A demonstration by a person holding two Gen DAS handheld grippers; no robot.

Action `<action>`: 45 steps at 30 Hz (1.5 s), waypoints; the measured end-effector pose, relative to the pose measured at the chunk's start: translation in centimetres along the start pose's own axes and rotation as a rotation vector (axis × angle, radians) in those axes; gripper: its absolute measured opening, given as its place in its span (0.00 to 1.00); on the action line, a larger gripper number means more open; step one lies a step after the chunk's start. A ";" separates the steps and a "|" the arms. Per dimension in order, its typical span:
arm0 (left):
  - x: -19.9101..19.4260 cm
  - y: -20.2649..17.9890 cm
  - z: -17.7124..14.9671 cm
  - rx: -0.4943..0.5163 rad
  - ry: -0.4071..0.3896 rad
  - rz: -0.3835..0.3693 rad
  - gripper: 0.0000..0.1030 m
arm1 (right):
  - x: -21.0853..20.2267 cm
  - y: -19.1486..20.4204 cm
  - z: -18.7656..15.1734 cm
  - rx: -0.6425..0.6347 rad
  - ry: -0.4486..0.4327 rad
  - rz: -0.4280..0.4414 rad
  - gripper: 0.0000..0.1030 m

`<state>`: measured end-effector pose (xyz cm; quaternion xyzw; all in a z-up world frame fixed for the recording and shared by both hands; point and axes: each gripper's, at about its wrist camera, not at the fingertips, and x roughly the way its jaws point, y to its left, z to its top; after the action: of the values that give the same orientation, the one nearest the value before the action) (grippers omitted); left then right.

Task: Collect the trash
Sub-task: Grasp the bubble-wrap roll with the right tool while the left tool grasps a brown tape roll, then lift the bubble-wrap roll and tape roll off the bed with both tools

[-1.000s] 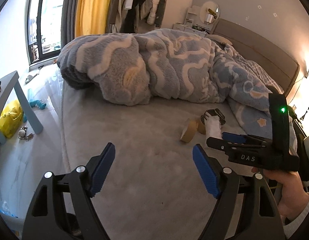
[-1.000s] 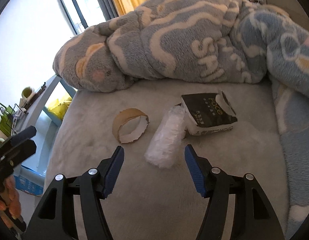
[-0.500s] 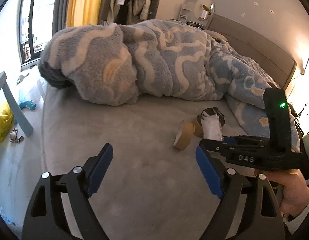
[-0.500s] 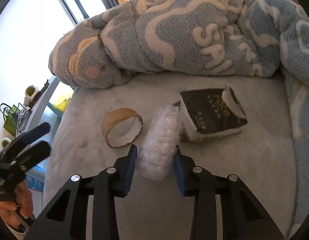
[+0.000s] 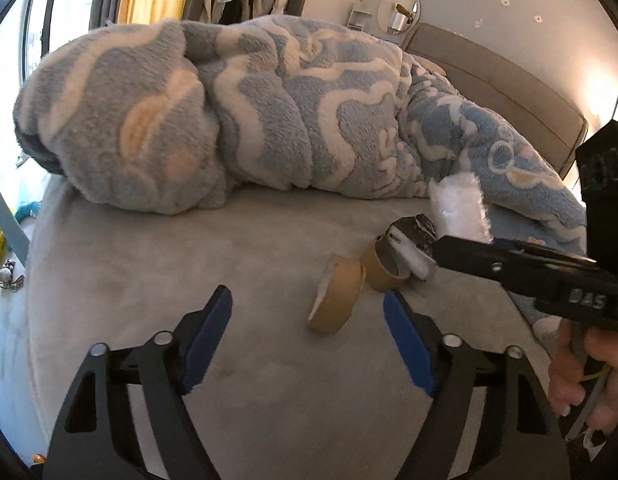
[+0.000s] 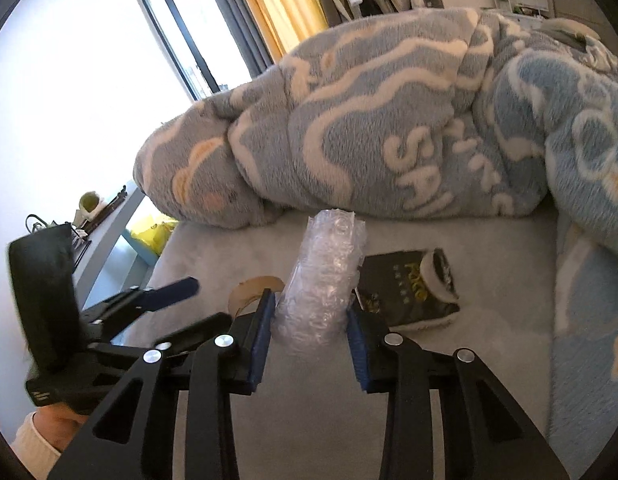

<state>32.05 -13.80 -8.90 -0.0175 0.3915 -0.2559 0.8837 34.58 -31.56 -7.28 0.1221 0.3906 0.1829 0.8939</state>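
Note:
My right gripper [image 6: 309, 320] is shut on a roll of clear bubble wrap [image 6: 321, 280] and holds it upright, lifted off the grey bed [image 5: 169, 260]. Behind it lies a black tissue pack [image 6: 409, 288]. A brown tape ring [image 5: 337, 296] stands on edge on the bed, and a short cardboard tube [image 5: 383, 270] rests just behind it. My left gripper [image 5: 307, 304] is low over the bed. Its jaws are closing, with the tape ring just ahead between the fingertips, nearer the right one, and neither pad touches it. In the left wrist view the lifted roll [image 5: 461, 208] shows at the right.
A bunched blue and white fleece blanket [image 5: 269, 112] fills the far side of the bed, up to the padded headboard [image 5: 509, 92]. Left of the bed stand a grey side table [image 6: 109, 232] and a yellow bag [image 6: 153, 232]. A person's hand [image 5: 589, 372] holds the right gripper.
My right gripper closed on the bubble wrap roll and raised it off the bed. My left gripper moved forward and down towards the tape ring, and its jaws narrowed a little.

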 end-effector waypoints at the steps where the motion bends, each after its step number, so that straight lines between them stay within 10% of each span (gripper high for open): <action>1: 0.4 -0.2 0.1 0.005 0.006 -0.001 0.70 | -0.2 -0.2 0.0 0.000 -0.002 0.002 0.34; 22: 4.0 -1.5 0.9 -0.029 0.041 -0.022 0.18 | -1.5 -2.6 -0.7 -0.004 0.022 -0.003 0.34; 45: -2.4 -2.3 -2.0 -0.006 0.045 0.008 0.18 | -3.3 1.7 -2.5 -0.005 -0.004 -0.001 0.34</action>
<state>28.35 -14.35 -8.12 -0.0125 0.4122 -0.2514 0.8757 30.24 -31.26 -6.21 0.1199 0.3884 0.1834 0.8950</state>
